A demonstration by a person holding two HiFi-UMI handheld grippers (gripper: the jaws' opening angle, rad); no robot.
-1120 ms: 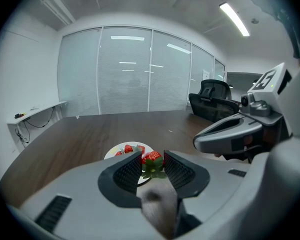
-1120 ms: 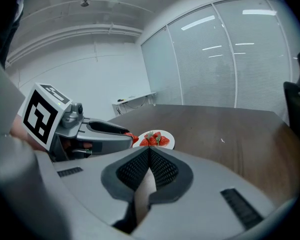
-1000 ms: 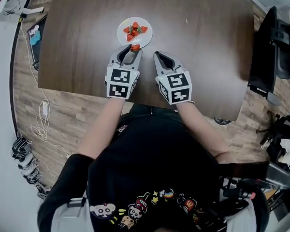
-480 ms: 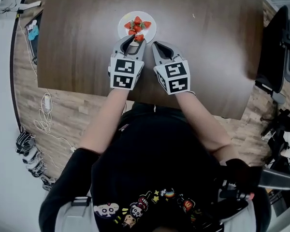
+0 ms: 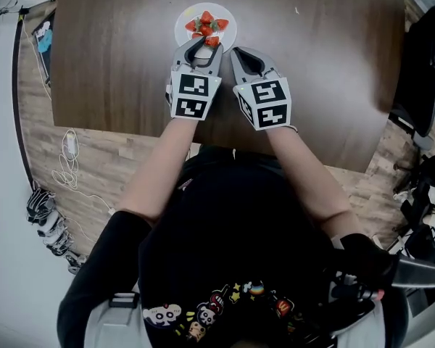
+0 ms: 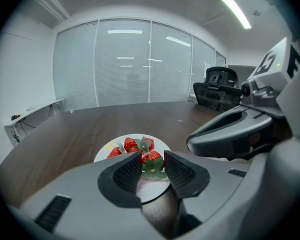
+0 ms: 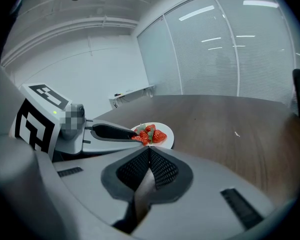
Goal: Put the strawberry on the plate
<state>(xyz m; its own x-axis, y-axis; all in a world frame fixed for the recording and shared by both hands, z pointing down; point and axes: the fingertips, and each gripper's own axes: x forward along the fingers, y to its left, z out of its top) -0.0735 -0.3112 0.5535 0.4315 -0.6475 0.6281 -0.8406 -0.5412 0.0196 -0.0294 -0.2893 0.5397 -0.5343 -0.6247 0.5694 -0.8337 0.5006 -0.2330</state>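
Note:
A white plate (image 5: 225, 29) (image 6: 108, 147) lies at the far middle of the dark wooden table (image 5: 116, 56), with several red strawberries (image 5: 204, 23) (image 6: 131, 144) piled on it. My left gripper (image 5: 209, 45) (image 6: 152, 166) is shut on one more strawberry (image 5: 213, 40) (image 6: 152, 159), green leaves toward me, held just above the plate's near rim. My right gripper (image 5: 239, 54) (image 7: 150, 152) hovers beside it to the right, shut with nothing between its pads. In the right gripper view the left gripper (image 7: 112, 131) reaches to the plate (image 7: 168, 133) with the strawberry (image 7: 140, 138) at its tip.
A black office chair (image 5: 424, 71) (image 6: 221, 86) stands past the table's right edge. Cables and a power strip (image 5: 67, 158) lie on the wood floor at the left. A glass wall (image 6: 125, 64) closes the room beyond the table.
Both grippers have moved forward toward the plate. The strawberry in the left gripper went from short of the plate to over its near rim.

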